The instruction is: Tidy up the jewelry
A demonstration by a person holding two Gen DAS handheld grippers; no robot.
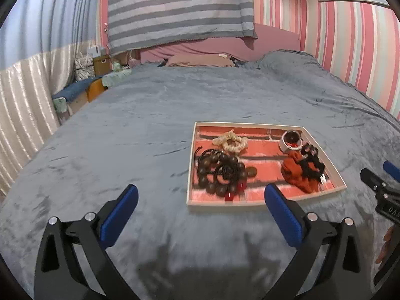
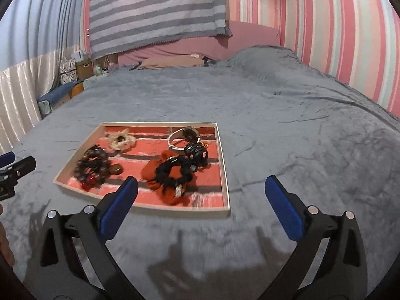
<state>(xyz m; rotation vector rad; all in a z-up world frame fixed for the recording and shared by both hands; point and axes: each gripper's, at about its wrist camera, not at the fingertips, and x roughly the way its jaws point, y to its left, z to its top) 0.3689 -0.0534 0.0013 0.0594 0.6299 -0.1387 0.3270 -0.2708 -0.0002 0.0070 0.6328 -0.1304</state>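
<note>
A shallow white tray (image 1: 265, 203) (image 2: 226, 165) with a red striped liner lies on the grey bed. In it are a dark wooden bead bracelet (image 1: 220, 173) (image 2: 93, 165), a cream scrunchie (image 1: 231, 141) (image 2: 121, 138), a white-strapped watch (image 1: 290, 140) (image 2: 182, 137), an orange-red scrunchie (image 1: 296, 175) (image 2: 155, 170) and black hair ties (image 1: 312, 161) (image 2: 175, 171). My left gripper (image 1: 201, 200) hangs open above the blanket just before the tray's near left corner. My right gripper (image 2: 201, 192) is open too, over the tray's near right corner. Nothing is between either pair of blue pads.
The grey blanket (image 1: 125, 150) covers the whole bed. A pink pillow (image 1: 200, 60) and a striped cloth (image 1: 180, 7) lie at the headboard. Boxes and a stool (image 1: 95, 85) stand to the left of the bed. A pink striped wall (image 2: 350, 37) runs along the right.
</note>
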